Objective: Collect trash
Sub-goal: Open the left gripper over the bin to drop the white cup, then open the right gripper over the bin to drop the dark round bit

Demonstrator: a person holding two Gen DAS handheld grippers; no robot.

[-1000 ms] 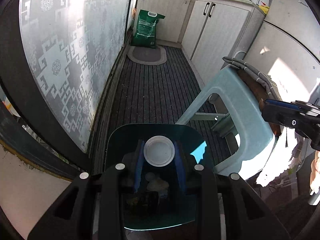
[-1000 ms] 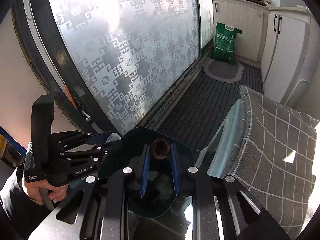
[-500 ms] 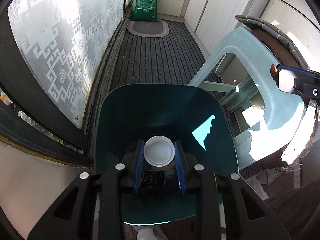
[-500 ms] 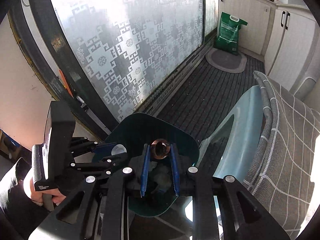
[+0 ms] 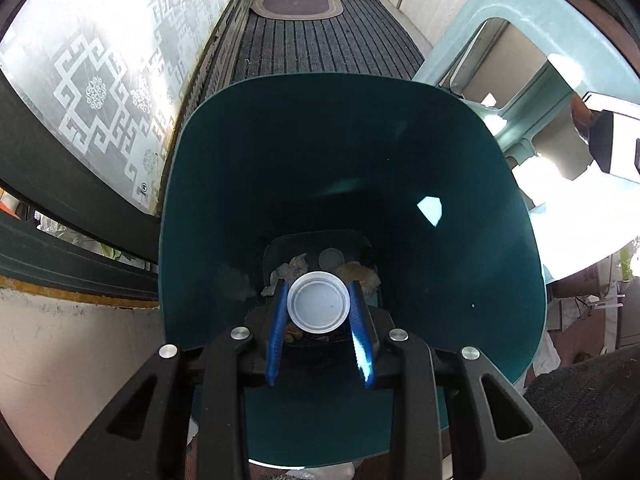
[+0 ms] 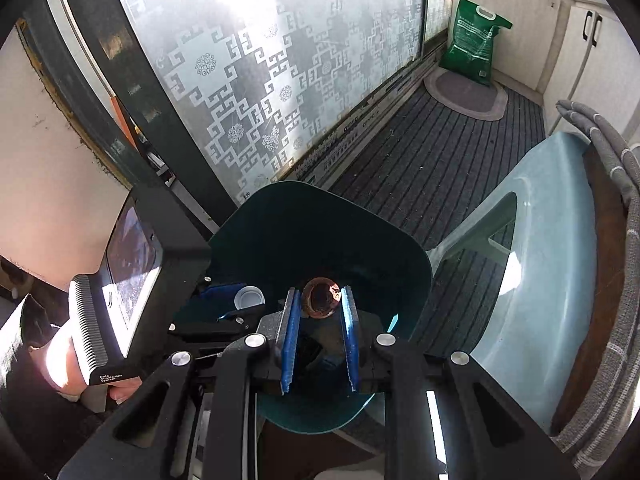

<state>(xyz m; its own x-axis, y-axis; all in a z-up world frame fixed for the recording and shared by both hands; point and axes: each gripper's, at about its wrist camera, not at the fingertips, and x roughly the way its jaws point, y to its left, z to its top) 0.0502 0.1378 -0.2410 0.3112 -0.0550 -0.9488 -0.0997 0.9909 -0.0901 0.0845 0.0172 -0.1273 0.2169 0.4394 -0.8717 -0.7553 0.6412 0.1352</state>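
Observation:
A dark green trash bin (image 5: 360,168) fills the left wrist view, with crumpled scraps (image 5: 296,266) on its bottom. My left gripper (image 5: 319,306) is shut on a white round lid (image 5: 318,307) and hangs inside the bin's mouth. In the right wrist view the same bin (image 6: 320,232) lies below my right gripper (image 6: 321,300), which is shut on a small brown round piece of trash (image 6: 321,298) over the opening. The left gripper (image 6: 240,304) with its white lid (image 6: 249,297) shows at the bin's left side there.
A pale blue plastic stool (image 6: 532,248) with a grey checked cloth (image 6: 616,240) stands right of the bin. A patterned frosted glass door (image 6: 260,72) runs along the left. Farther off lie an oval mat (image 6: 466,94), a green bag (image 6: 474,52) and white cabinets (image 6: 568,40).
Both grippers have come down toward the bin, which now looks much larger. The left gripper has tipped steeper and its lid now sits within the bin's mouth.

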